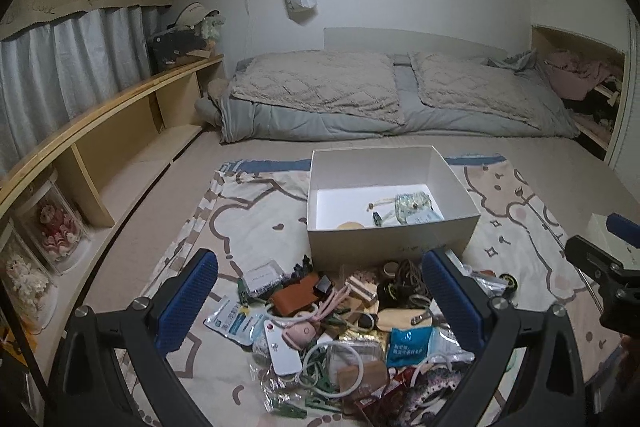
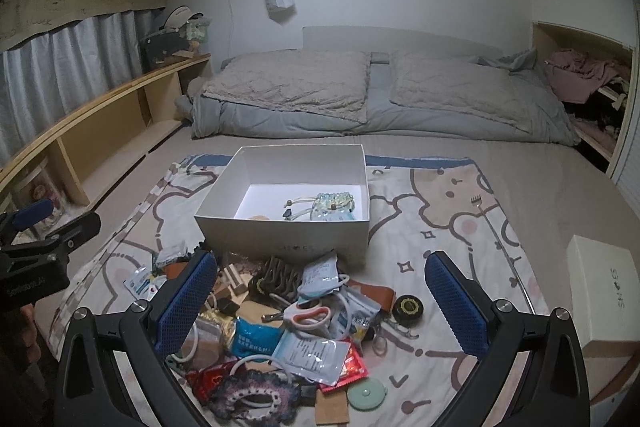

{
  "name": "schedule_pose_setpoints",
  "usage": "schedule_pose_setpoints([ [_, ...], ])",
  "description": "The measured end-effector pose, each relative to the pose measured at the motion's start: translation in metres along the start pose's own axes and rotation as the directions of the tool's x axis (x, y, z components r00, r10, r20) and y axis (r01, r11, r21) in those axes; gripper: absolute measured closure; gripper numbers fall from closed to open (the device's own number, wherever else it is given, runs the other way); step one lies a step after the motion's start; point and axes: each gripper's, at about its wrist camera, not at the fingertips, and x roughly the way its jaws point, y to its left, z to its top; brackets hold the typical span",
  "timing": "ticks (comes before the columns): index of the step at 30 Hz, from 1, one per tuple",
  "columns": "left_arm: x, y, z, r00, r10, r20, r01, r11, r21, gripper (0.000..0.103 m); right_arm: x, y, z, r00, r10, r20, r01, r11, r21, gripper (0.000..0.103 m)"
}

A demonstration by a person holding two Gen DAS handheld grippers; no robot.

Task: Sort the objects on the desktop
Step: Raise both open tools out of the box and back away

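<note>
— The pile is lying on the patterned blanket, heaped right against the near side of the white box. A few small things are already sitting in the box: a little patterned pouch and some packets.

— And both grippers are hanging over the heap?

— Yes. The left gripper is spread wide with nothing between its blue pads, and the right gripper is standing just as wide and just as empty.

— What's worrying you?

— Everything is overlapping. The scissors are lying on top of packets, and white cords are looping through the clutter. I'd guess that closing on one item is going to drag a neighbour along, or a slick foil packet is going to slip out. The blanket is soft too, so pads pressing down may be pinching cloth.

— Are the two cameras giving you the same picture?

— Not quite. The right one is showing a black round tin, a pale green disc, a long back scratcher and a second white box off to the right. The left one is showing a brown leather case, a pink gadget and glass cases with dolls on the shelf. Each is also catching the other gripper at its edge.
</note>
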Motion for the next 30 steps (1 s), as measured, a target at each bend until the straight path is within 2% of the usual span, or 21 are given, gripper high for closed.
schedule_pose_setpoints([
  [7,-0.005,-0.006,-0.007,1.000,-0.002,-0.002,0.002,1.000,0.026,0.000,-0.001,0.004,-0.004,1.000,0.002,-0.007,-0.002,1.000,-0.018,0.000],
  [30,0.008,-0.001,-0.011,0.998,-0.027,-0.061,0.026,1.000,-0.012,0.000,0.003,0.007,-0.007,0.999,0.005,-0.042,-0.006,1.000,-0.015,0.000],
])
